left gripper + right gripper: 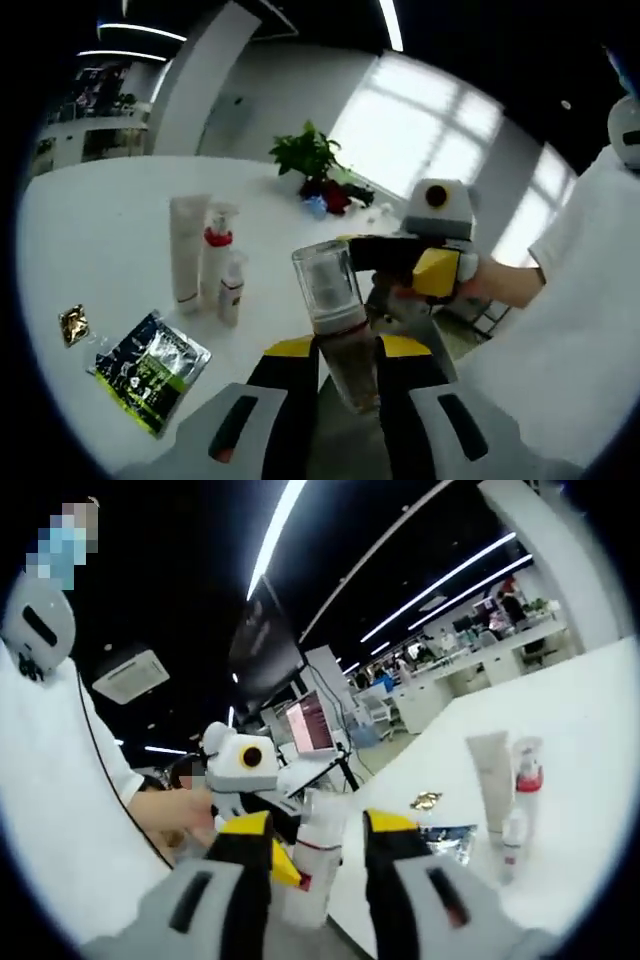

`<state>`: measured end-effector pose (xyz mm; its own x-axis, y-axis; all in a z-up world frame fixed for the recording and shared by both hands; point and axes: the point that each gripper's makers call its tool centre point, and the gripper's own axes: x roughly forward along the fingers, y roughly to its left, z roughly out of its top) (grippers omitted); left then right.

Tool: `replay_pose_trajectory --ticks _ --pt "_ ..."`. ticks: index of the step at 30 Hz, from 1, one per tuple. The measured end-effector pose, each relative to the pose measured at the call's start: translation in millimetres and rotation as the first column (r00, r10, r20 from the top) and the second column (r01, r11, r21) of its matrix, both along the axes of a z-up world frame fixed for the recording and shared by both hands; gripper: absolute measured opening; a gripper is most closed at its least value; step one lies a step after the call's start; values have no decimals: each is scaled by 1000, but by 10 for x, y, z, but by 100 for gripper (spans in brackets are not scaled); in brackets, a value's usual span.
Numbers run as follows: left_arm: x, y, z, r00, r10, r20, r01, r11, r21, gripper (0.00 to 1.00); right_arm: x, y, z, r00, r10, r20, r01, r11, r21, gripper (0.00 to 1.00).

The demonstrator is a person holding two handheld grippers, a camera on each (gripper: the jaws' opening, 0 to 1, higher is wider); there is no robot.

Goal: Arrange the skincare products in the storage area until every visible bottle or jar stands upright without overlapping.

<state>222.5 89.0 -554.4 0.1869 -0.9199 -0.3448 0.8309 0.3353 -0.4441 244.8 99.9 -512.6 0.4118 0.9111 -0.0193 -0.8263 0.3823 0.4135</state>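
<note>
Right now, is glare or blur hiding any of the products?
Left gripper view: window glare is blown out, yet the white tube and spray bottle read clearly; the clear bottle looks soft. Right gripper view: ceiling lights streak, and the bottle between the tongs is blurred.

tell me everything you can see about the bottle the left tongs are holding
The bottle has a clear plastic cap over a pale pump head, a dark red band at the collar and a see-through body below. It stands roughly upright, clamped between the yellow-tipped fingers of the left tongs, held in the air near the white table's edge. The right tongs sit close behind it. No label is legible.
</note>
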Motion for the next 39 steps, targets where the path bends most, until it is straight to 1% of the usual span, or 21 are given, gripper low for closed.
replay_pose_trajectory --ticks 3,7,10,14,19,25,30,37,39 --pt "-74 -73 4 999 -40 21 40 999 21 19 -29 39 -7 1000 16 -2 -16 1000 -4 37" --pt "-141 -139 -12 997 -72 33 70 997 41 19 -70 66 2 1000 30 2 -30 999 -11 36" --pt "-181 -165 -17 996 -86 30 85 996 41 19 -83 34 -30 1000 23 -1 -23 999 -24 33" --pt "-264 -206 -9 993 -111 35 110 993 40 19 -128 -51 -51 1000 5 -11 -5 1000 -19 26" --pt "-344 -237 -5 990 -138 43 136 990 46 19 -202 -85 -49 1000 9 -22 -10 1000 -4 25" --pt "-364 -241 3 987 -151 54 148 988 51 19 -225 -69 -27 1000 10 -16 -10 1000 2 24" --pt "-343 -254 57 985 -152 78 149 988 46 19 -223 -58 46 1000 7 -1 -7 1000 11 22" --pt "-295 -256 86 983 -148 107 143 988 55 19 -200 -55 94 999 -1 46 3 999 -33 22" --pt "-285 -257 92 982 -148 115 142 988 57 22 -180 -59 95 998 -9 67 13 999 -52 22"
